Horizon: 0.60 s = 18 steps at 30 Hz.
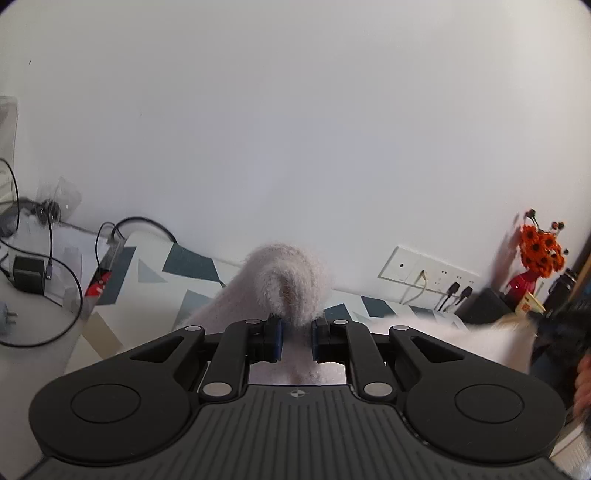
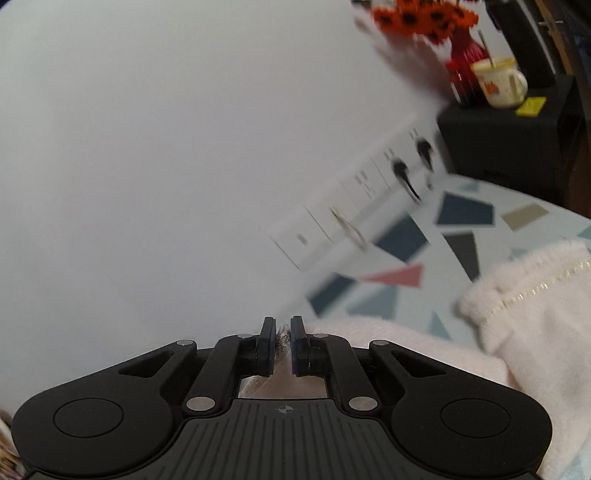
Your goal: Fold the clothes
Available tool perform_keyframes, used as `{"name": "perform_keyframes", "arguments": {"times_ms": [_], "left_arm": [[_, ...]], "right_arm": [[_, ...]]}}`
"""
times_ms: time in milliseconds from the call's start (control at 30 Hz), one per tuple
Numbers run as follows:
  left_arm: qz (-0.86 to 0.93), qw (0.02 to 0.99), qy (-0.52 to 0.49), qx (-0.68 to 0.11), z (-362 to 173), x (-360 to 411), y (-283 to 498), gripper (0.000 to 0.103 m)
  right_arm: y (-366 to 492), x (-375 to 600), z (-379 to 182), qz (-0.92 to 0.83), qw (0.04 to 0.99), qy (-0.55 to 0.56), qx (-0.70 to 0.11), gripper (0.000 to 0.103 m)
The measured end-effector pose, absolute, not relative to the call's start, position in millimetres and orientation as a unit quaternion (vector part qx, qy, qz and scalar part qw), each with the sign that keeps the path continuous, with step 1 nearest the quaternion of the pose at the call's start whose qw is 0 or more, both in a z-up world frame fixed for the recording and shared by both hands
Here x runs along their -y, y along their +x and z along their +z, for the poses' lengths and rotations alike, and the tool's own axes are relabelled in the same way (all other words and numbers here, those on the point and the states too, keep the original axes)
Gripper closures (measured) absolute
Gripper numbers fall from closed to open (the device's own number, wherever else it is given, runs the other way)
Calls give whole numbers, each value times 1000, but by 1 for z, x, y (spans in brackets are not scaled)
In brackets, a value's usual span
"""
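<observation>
White wall behind; patterned tabletop (image 2: 461, 212) with geometric patches below. Item: one fluffy white garment (image 2: 535, 314), slung between two grips. Left hand-held gripper (image 1: 296, 341): pads pinching a bunched fuzzy fold that stands up ahead of the fingers; right hand-held gripper (image 2: 283, 341): closed on a thin edge (trim, apparently); remaining cloth lies to its right on the tabletop, so the span runs gripper to gripper.

In the right wrist view the wall sockets (image 2: 354, 206) at two o'clock are smeared by motion blur, and the orange flowers (image 2: 417, 14) are cut off by the top edge. In the left wrist view, a hand (image 1: 583, 384) is cropped at four o'clock.
</observation>
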State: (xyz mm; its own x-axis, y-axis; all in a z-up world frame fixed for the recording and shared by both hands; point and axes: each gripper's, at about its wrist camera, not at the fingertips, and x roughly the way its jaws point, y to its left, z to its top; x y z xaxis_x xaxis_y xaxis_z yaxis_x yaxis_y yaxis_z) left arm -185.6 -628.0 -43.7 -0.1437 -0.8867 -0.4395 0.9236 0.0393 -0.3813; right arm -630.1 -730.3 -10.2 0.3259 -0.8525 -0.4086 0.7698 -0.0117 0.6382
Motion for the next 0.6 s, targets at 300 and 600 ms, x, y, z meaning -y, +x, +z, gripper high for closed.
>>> {"name": "perform_keyframes", "arguments": {"times_ms": [300,600], "left_arm": [[-658,652,80,-369,-101,605,-187,89],[-646,695,64,-310,-70,669,-182,88]], "right_arm": [[-614,710,6,-586,730,352,-19,96],[-596,810,50,-564,791,237,-21,103]]}}
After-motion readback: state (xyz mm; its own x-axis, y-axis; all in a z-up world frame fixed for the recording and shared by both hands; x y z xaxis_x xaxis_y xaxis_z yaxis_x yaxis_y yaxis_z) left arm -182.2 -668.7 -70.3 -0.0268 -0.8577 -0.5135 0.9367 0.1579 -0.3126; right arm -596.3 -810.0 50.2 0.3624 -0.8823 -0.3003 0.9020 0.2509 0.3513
